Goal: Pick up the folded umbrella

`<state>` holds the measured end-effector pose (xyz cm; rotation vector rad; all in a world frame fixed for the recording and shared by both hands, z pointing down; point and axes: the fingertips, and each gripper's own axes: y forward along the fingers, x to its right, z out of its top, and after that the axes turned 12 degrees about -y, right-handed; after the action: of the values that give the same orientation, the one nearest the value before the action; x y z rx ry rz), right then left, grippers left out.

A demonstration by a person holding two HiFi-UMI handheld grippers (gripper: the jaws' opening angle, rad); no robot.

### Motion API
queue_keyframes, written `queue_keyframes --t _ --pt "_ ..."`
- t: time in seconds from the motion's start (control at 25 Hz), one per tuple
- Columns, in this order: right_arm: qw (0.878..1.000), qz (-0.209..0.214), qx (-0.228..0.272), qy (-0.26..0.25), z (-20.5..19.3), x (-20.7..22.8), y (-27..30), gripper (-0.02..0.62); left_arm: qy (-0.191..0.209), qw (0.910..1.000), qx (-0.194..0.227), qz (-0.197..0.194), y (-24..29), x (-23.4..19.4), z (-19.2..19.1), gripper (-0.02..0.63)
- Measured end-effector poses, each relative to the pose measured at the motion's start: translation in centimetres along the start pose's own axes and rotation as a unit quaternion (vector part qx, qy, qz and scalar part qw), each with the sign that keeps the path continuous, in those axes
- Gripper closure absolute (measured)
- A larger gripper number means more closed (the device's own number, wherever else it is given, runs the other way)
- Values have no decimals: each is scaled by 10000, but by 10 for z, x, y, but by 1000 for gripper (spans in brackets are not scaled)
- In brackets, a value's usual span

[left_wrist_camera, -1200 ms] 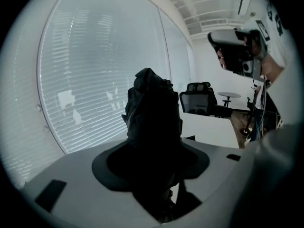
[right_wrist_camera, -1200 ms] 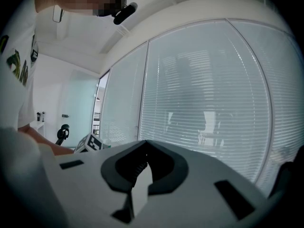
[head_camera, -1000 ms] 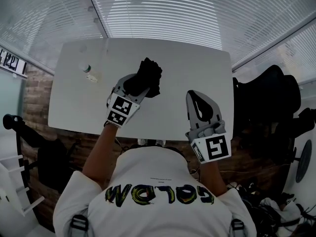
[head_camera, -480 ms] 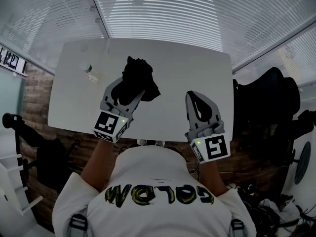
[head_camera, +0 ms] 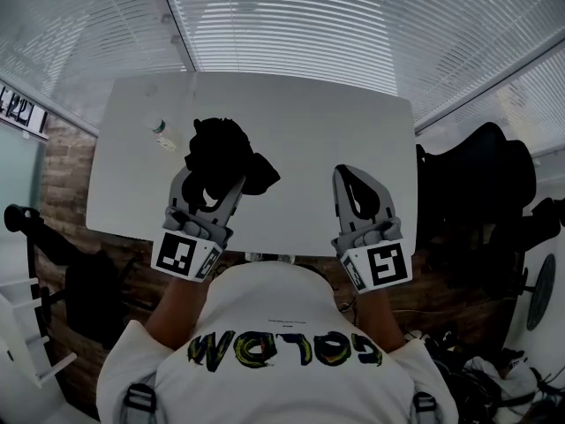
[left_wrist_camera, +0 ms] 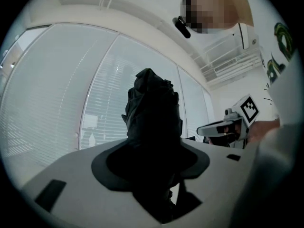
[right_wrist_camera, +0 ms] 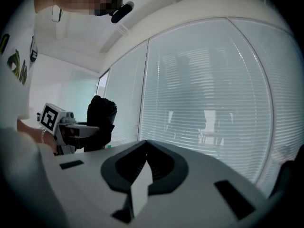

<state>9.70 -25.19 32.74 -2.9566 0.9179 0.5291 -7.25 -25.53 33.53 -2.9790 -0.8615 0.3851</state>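
My left tongs (head_camera: 210,188) are clamped on the folded umbrella (head_camera: 221,153). It is a black, crumpled bundle of fabric bulging past the tips, held over the near left part of the white tabletop (head_camera: 327,122). My right tongs (head_camera: 353,177) sit closed and empty at the near right edge.

White table (head_camera: 344,122), closed white window blinds (head_camera: 335,16) beyond, black office chair (head_camera: 481,170) at its right.
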Motion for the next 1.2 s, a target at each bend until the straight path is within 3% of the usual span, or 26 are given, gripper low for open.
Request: queue_keyframes --t 0.32,1.2 --pt "10000 33 -8 66 -3 -3 -1 584 -200 9992 288 193 -20 -3 12 365" --pt "9999 97 -9 -24 1 -1 -8 584 -160 9993 256 199 -20 5 16 365"
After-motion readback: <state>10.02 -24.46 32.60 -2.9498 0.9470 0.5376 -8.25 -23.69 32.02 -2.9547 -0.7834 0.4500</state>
